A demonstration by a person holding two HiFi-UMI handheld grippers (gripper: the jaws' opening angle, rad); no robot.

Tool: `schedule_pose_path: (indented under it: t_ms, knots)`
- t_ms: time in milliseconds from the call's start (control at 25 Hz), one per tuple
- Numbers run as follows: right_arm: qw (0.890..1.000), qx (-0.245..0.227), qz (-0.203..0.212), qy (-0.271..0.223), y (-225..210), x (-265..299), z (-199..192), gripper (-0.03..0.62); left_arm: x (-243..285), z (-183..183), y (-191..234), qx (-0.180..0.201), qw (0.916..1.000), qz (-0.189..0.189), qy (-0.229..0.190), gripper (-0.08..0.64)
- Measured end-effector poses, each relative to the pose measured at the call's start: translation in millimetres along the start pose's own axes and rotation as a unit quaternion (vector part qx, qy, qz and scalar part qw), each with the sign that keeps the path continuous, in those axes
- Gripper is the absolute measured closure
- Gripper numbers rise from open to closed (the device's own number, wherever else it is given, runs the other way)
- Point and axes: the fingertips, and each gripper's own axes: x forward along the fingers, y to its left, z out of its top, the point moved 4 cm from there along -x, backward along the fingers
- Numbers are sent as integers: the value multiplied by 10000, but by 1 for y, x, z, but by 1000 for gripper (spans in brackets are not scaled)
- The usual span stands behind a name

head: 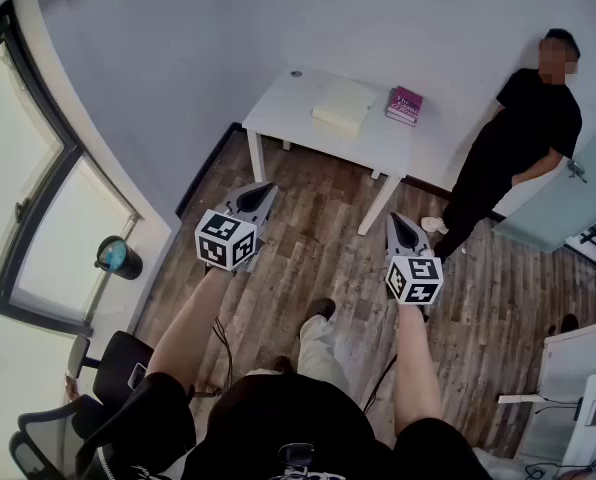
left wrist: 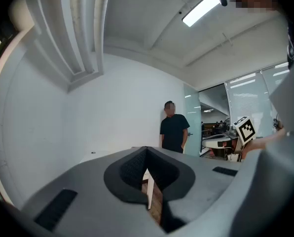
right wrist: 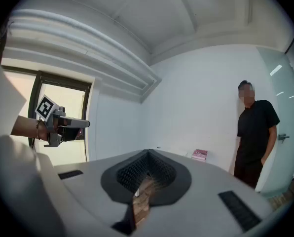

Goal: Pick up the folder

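Approach step, I judge: nothing is gripped. The left gripper (head: 262, 190) and right gripper (head: 395, 219), two in all, hold their fingers pressed together and empty. One pale cream flat folder (head: 345, 105) lies on the one white rectangular bench (head: 278, 108), well ahead of both fingertips, just beside one magenta book (head: 405, 105). Next comes walking closer, spreading the fingers, and sliding them around the folder's edge. One person in black (head: 528, 128) stands beyond and right of the right fingers.

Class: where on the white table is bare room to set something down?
Free: the left end of the table, beside the folder, and the strip along its near edge. Crowded: the far right, where folder and book lie close.
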Motion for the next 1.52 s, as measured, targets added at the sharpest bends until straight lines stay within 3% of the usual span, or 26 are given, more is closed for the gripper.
schedule_pose_path:
  t_ms: [600, 1520]
  knots:
    - [9999, 99, -38, 37, -42, 107, 9, 568, 89, 7, 74, 10, 9999, -27, 115, 540]
    - [9998, 114, 139, 73, -187, 284, 44, 568, 295, 39, 160, -6, 9996, 116, 257, 540]
